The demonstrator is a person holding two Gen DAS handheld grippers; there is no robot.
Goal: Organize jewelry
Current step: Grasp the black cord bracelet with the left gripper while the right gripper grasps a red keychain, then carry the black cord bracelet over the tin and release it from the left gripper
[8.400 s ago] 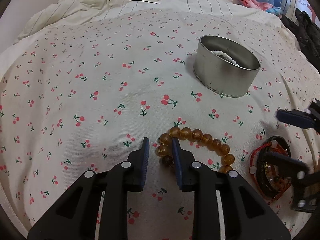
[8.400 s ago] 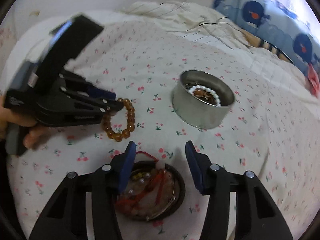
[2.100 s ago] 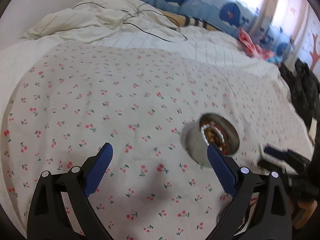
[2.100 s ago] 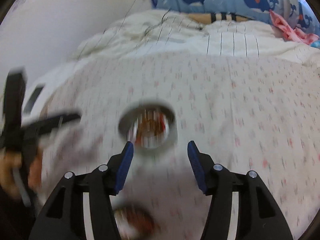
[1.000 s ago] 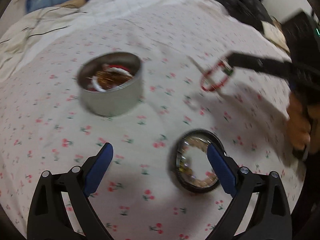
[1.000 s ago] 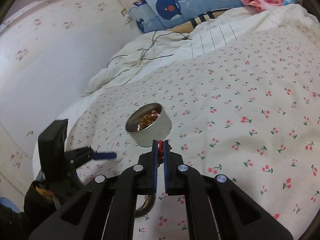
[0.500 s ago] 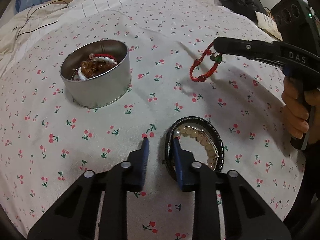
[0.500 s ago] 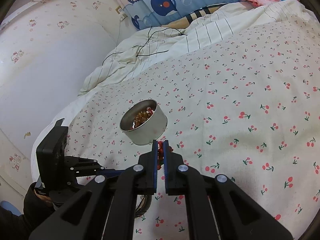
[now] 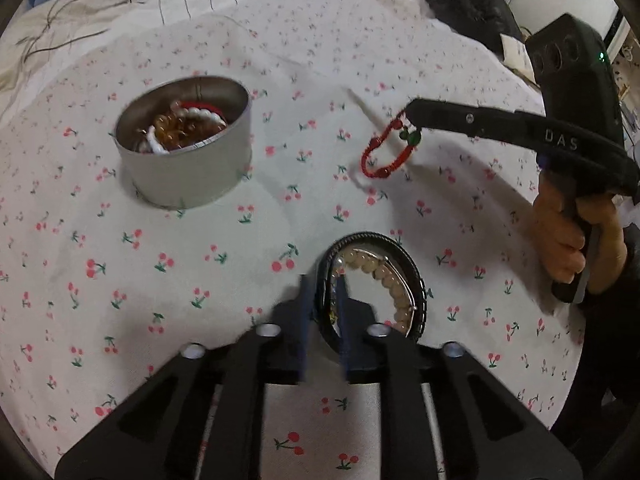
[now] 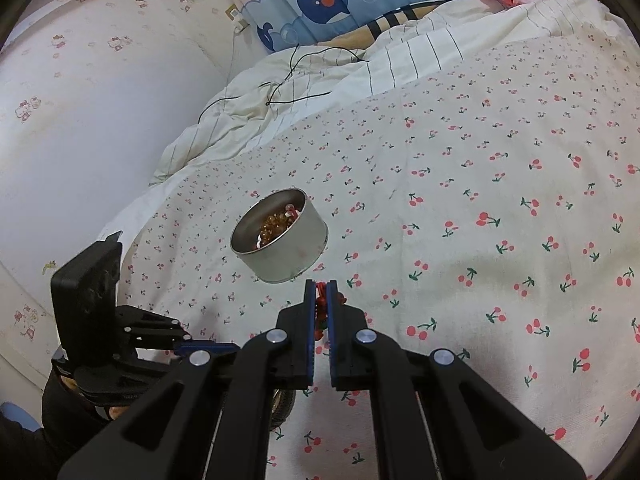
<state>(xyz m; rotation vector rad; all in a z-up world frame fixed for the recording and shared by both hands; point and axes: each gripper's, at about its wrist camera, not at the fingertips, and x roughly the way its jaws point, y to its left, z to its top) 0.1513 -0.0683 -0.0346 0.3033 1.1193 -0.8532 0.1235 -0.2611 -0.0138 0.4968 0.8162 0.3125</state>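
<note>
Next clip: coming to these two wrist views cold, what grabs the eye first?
The red cord bracelet stands out, dangling in the air from the shut right tongs above the cherry-print bedsheet. To its left stands a round metal tin already holding amber and white beads. Nearest the left camera, the left tongs have just been closing and sit astride the rim of a black dish with a pale bead bracelet inside.

**Both claws nearly closed, the right one lifted**

The left claw (image 9: pixel 323 280) was pointed steeply downward, its jaws having just been closing and then eased slightly apart, with the rim of the black lid (image 9: pixel 416 280) caught between them. The right claw (image 10: pixel 320 285) was held above the bed by a hand (image 9: pixel 568 240) wrapped round its grip, and its jaws were pinched tight on a red string bracelet (image 9: pixel 384 152).
</note>
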